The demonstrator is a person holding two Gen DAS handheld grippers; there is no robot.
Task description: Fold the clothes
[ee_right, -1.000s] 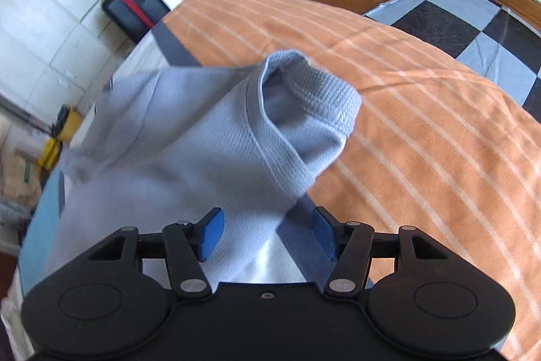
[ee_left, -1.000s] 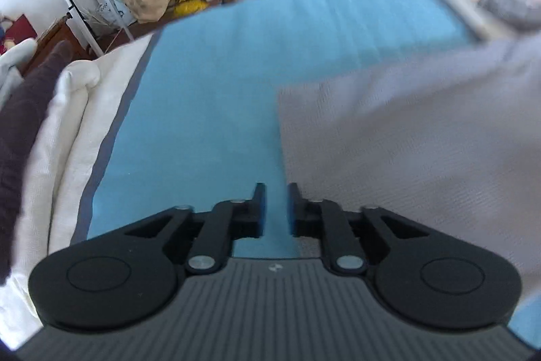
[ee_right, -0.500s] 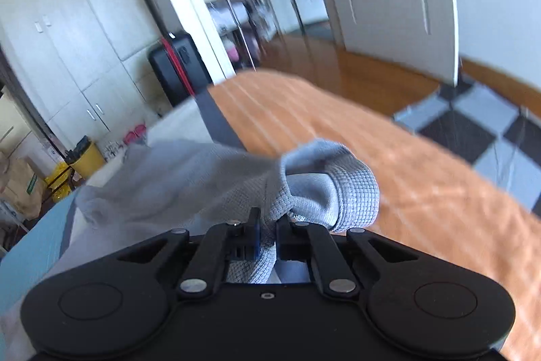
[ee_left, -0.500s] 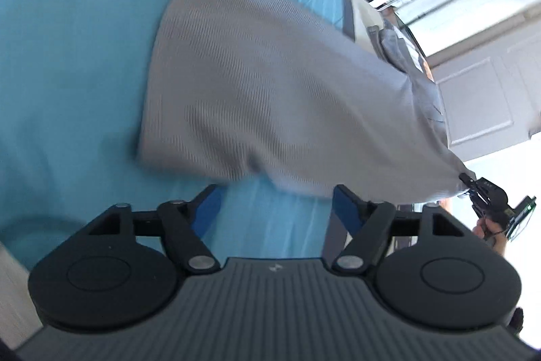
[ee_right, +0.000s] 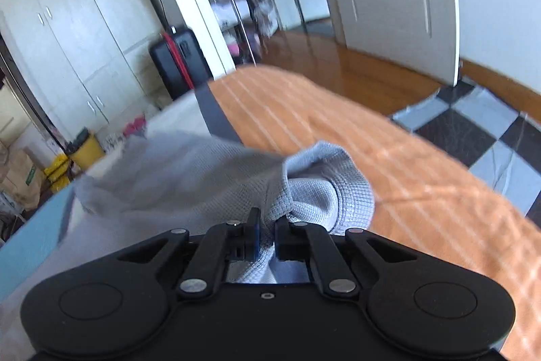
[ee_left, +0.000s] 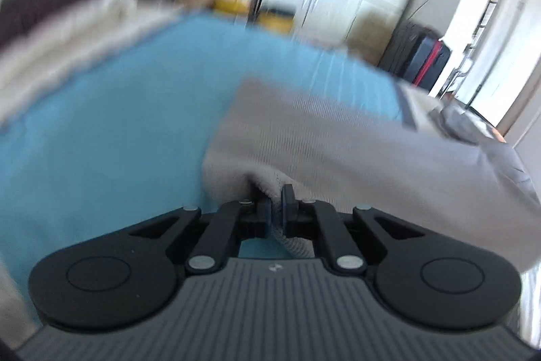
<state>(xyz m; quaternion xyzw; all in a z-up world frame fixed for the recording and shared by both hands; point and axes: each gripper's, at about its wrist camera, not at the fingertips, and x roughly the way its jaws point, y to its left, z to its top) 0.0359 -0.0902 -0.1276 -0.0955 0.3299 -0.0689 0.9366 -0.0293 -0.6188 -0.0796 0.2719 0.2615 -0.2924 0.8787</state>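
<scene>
A grey knit shirt (ee_left: 338,137) lies stretched across the bed. My left gripper (ee_left: 277,208) is shut on its near hem edge, over the blue sheet (ee_left: 101,124). My right gripper (ee_right: 267,232) is shut on the shirt's (ee_right: 203,178) bunched collar end (ee_right: 334,188), held above the orange striped sheet (ee_right: 372,144). The cloth hangs lifted between the two grippers. The left wrist view is blurred by motion.
A cream blanket and a dark cushion (ee_left: 50,12) lie along the bed's left side. A black and red suitcase (ee_right: 179,63) stands by white wardrobes (ee_right: 67,22). A yellow bin (ee_right: 86,148) and paper bags sit on the floor. A checkered mat (ee_right: 480,131) lies past the bed's right edge.
My left gripper opened over the shirt's hem, then shut on it and lifted. My right gripper shut on the collar half a second ago and has raised it a little.
</scene>
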